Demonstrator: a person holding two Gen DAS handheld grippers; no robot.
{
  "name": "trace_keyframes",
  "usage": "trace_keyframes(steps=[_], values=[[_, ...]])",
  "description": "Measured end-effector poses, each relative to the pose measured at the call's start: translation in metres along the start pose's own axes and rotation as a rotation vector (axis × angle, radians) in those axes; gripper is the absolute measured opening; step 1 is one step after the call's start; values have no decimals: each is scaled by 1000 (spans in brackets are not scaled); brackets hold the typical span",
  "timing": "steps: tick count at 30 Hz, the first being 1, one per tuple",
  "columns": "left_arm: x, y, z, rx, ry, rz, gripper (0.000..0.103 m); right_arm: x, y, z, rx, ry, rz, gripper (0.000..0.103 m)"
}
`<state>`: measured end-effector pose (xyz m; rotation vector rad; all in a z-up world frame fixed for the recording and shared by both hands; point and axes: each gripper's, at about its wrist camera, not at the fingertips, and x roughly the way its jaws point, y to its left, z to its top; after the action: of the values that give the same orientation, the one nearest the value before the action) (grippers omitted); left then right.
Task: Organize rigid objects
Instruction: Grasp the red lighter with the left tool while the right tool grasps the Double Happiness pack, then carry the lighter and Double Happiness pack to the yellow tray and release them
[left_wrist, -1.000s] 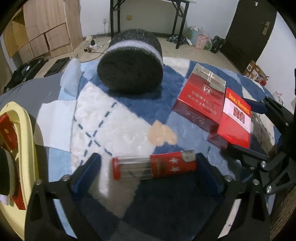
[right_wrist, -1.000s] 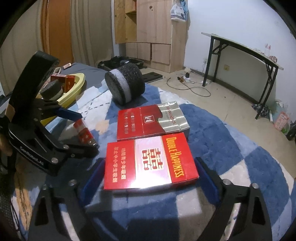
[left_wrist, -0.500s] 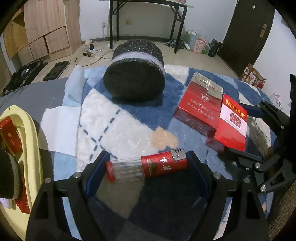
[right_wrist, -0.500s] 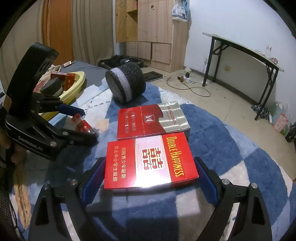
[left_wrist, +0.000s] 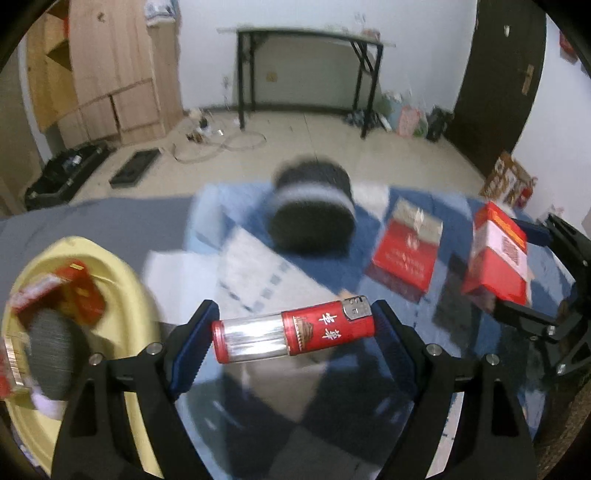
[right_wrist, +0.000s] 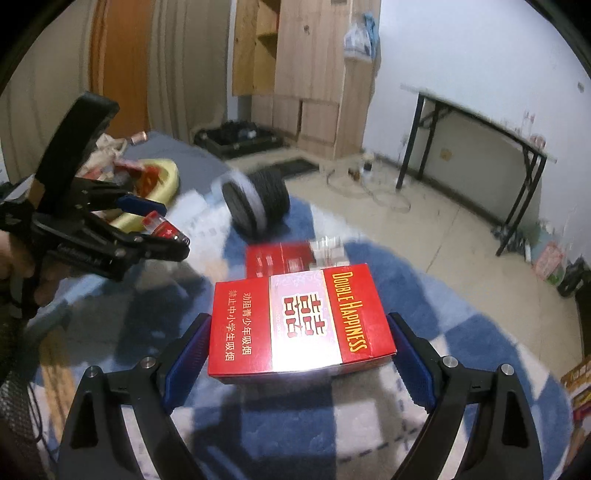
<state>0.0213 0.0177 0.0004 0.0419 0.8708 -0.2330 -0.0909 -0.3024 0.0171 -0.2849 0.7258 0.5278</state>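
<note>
My left gripper (left_wrist: 293, 338) is shut on a red and clear lighter (left_wrist: 293, 334), held crosswise by its two ends and lifted off the blue and white rug (left_wrist: 376, 402). In the right wrist view my right gripper (right_wrist: 299, 343) is shut on a red "Double Happiness" cigarette pack (right_wrist: 299, 325), also raised above the rug. That pack (left_wrist: 496, 254) and the right gripper show at the right of the left wrist view. A second red and silver pack (left_wrist: 406, 251) lies flat on the rug. A yellow basin (left_wrist: 122, 291) with several items sits at the left.
A dark cylinder with a white band (left_wrist: 314, 214) lies on the rug beyond the packs. A black-legged table (right_wrist: 480, 147) stands by the wall, wooden cabinets (right_wrist: 306, 77) behind. A person's hand (right_wrist: 18, 266) holds the left gripper (right_wrist: 162, 229) at the left of the right wrist view.
The left jaws closed on the lighter's ends. Both grippers then rose from the rug, carrying the lighter and the Double Happiness pack up; the views tilted toward the room.
</note>
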Motion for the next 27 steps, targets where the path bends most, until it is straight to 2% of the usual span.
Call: trace_keyframes(steps=[3, 4, 7, 11, 14, 17, 19, 22, 25, 27], values=[[-24, 39, 2, -53, -44, 67, 84, -17, 13, 16, -4, -74, 21, 92], [-35, 61, 1, -89, -60, 115, 84, -19, 21, 23, -10, -98, 29, 92], [-63, 115, -8, -183, -91, 197, 84, -13, 50, 44, -14, -128, 34, 92], [-104, 187, -36, -345, -129, 293, 84, 11, 102, 66, -28, -108, 131, 92], [-123, 215, -58, -411, -138, 316, 84, 34, 153, 80, -55, -72, 215, 92], [-121, 229, -76, -409, -80, 340, 84, 58, 212, 87, -132, -14, 331, 92], [-114, 233, -82, -404, -34, 356, 84, 73, 236, 86, -178, 29, 357, 92], [-106, 229, -88, -374, 11, 334, 84, 95, 261, 83, -212, 75, 346, 92], [-84, 223, -89, -317, 83, 283, 84, 112, 267, 89, -192, 93, 320, 92], [-73, 222, -92, -315, 120, 285, 84, 118, 264, 93, -170, 93, 301, 92]])
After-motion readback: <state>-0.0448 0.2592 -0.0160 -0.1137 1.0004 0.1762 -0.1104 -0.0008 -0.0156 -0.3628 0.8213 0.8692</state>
